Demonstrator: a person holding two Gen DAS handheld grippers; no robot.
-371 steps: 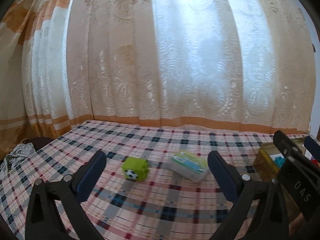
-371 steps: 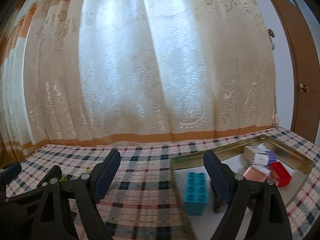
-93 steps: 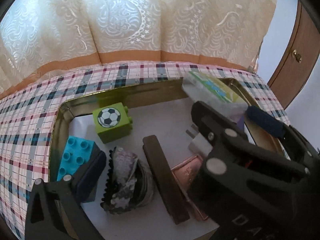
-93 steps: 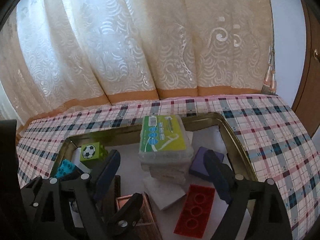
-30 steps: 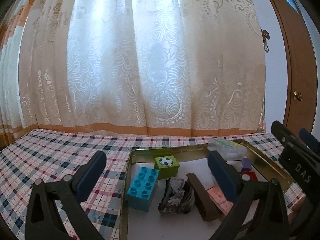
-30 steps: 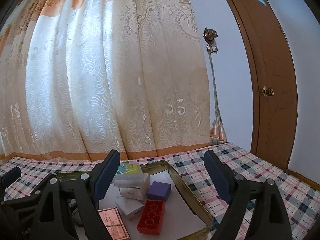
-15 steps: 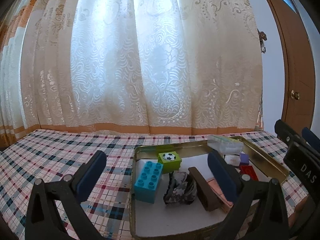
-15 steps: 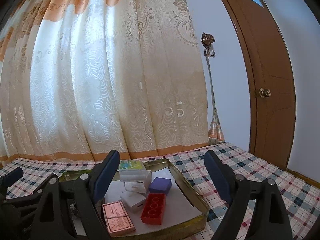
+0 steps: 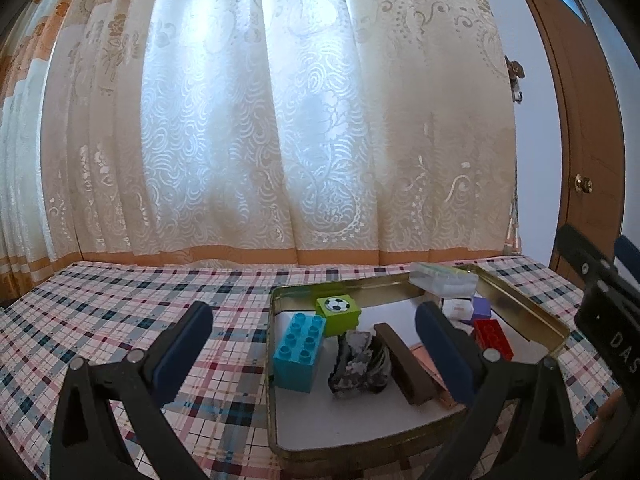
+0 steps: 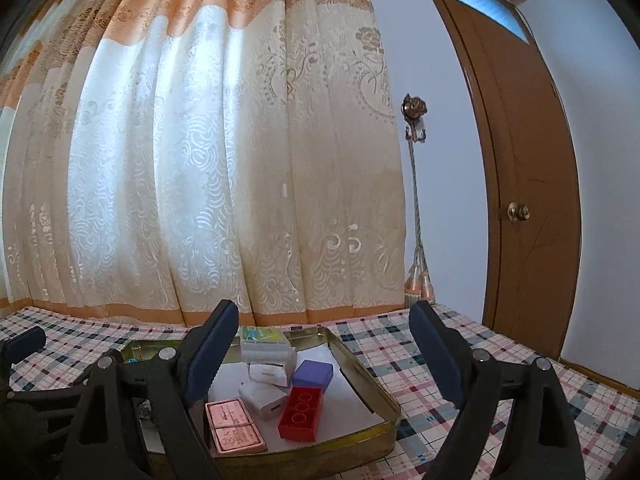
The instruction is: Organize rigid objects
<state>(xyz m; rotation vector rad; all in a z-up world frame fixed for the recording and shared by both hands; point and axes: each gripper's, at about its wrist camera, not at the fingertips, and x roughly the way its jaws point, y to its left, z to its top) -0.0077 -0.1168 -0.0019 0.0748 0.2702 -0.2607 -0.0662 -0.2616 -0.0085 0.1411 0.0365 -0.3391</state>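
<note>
Left tongs (image 9: pixel 316 344): jaws spread wide, holding nothing, raised above the near edge of the tray (image 9: pixel 272 364). Right tongs (image 10: pixel 324 350): likewise wide apart and empty; their body also shows at the right margin of the left view.

The tray is a shallow gold tin on the plaid-covered bench (image 9: pixel 120 320), lined with white paper. Its near rim is partly cut off by the tong arms in both views.

Contents seen from the left view, near to far:
- one blue brick (image 9: pixel 299 346), at the left wall;
- one dark crumpled item (image 9: pixel 358 362), too indistinct to identify;
- one dark brown bar (image 9: pixel 404 362), lying lengthwise, its far side partly hidden behind the right finger;
- one green cube (image 9: pixel 338 310) bearing a football print, touching the blue brick's far end;
- one red brick (image 9: pixel 493 338);
- one clear case with green label (image 9: pixel 442 282), stacked on white boxes at the far right.

The right view adds what the left conceals: one copper-coloured flat box (image 10: pixel 234 426), one white charger block (image 10: pixel 264 398), one purple box (image 10: pixel 313 373), and one white carton (image 10: pixel 268 374) under the clear case (image 10: pixel 264 344). The red brick (image 10: pixel 301 412) touches the purple box. The left finger hides the blue brick, green cube and bar there.

Beyond: one patterned curtain (image 9: pixel 280 120), one tasselled tie-back (image 10: pixel 416 208) and one brown door (image 10: pixel 528 160).
</note>
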